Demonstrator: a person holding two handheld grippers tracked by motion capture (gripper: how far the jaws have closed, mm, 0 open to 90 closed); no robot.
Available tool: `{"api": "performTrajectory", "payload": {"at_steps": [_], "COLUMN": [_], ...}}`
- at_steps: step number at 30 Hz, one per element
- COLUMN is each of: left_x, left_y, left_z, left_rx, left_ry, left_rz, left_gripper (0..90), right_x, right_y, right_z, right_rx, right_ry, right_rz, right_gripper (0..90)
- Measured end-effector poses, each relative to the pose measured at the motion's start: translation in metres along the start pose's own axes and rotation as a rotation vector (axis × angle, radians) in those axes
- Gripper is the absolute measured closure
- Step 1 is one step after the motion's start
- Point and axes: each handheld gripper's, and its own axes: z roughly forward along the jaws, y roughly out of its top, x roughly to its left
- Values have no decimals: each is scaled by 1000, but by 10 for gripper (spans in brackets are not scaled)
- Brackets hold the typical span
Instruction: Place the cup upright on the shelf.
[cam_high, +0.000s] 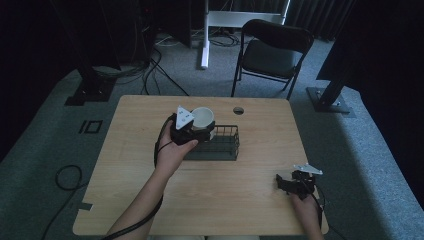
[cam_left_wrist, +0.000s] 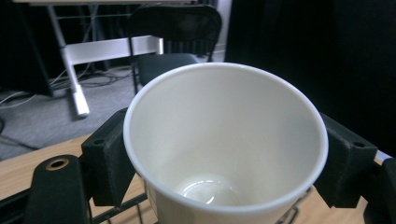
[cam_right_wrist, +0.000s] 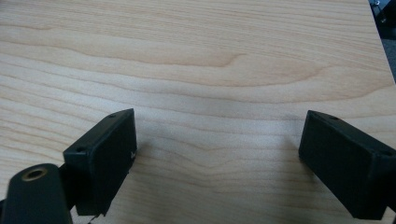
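Sitting between the two black jaws of the left gripper is a white paper cup, and the jaws are pressing on its two sides, so the gripper is squeezing the cup tight. The cup is standing up straight with its round mouth open to the top, and a little shiny bit is glinting at its bottom. In the high view the cup is hanging over the back left corner of a black wire basket, which is sitting in the middle of the wooden table. The person's left hand is holding that gripper from the near side. The right gripper is holding its jaws wide apart with nothing between them, just bare wood under it. It is resting near the front right corner of the table. A black folding chair is standing on the grey floor behind the table.
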Motion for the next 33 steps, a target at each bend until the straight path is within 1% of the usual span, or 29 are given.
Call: {"api": "performTrajectory", "payload": {"at_steps": [3,7,9,10,11,13,15,17,18,20,22,24,26,28,32,33], "left_x": [4,8,11,12,12,13,13,13,13,12,12,11,10,9,8,8], "left_y": [-4,-11,-16,-18,-20,-25,-29,-32,-34,-37,-40,-43,-45,-48,-51,-52], "left_z": [5,12,14,16,17,19,22,25,26,28,31,34,36,38,40,41], "left_rx": [5,5,11,10,14,21,24,33,29,37,36,42,45,54,64,67], "left_ry": [38,98,108,109,109,124,130,141,143,154,155,169,166,166,169,171], "left_rz": [-23,-75,-103,-109,-108,-102,-110,-92,-99,-96,-112,-109,-114,-102,-111,-105], "left_gripper": [204,205,204,204,204,204,204,204,204,204,204,205,204,204,204,204], "right_x": [0,0,0,0,0,0,0,0,0,0,0,0,0,0,0,0], "right_y": [0,0,0,0,0,0,0,0,0,0,0,0,0,0,0,0], "right_z": [0,0,0,0,0,0,0,0,0,0,0,0,0,0,0,0], "right_rx": [0,1,1,1,1,1,1,1,1,1,1,1,1,1,1,1], "right_ry": [0,1,0,0,0,0,0,0,0,0,1,0,0,0,0,1], "right_rz": [0,1,0,0,0,0,0,0,1,0,0,0,0,0,0,0], "right_gripper": [108,108,108,108,108,108,108,108,108,108,108,108,108,108,108,108]}}
